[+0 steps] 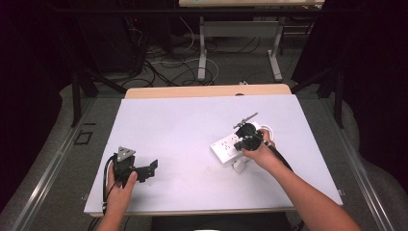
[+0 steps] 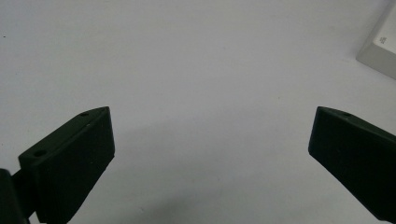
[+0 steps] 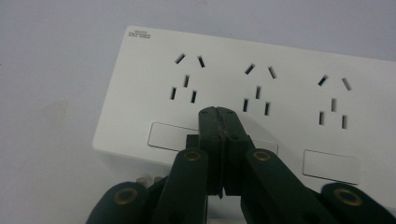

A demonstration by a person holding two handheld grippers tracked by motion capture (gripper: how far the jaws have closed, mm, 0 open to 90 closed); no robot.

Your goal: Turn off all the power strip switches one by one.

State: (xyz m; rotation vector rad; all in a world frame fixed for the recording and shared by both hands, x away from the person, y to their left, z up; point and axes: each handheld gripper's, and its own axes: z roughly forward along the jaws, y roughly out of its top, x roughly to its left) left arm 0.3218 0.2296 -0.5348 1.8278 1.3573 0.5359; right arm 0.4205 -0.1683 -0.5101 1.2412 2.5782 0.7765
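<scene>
A white power strip [image 1: 226, 146] lies on the right half of the white table; it has three socket groups and a row of rocker switches [image 3: 329, 166]. Over it a hand holds my right gripper [image 1: 244, 142]. In the right gripper view the jaws are pressed together with nothing between them, and my right gripper [image 3: 219, 112] has its tips on the strip [image 3: 280, 70] between the first and second switch. My left gripper [image 1: 153, 168] is held low near the front left of the table. There my left gripper [image 2: 210, 135] is wide open over bare table, with a corner of the strip [image 2: 380, 46] far off.
The white table top [image 1: 192, 120] ends in a wooden strip at its far side. A white cable or plug [image 1: 267, 130] lies just behind the power strip, and a white part [image 1: 239, 166] sticks out at its front. Cables and another table's legs [image 1: 202, 57] stand on the floor beyond.
</scene>
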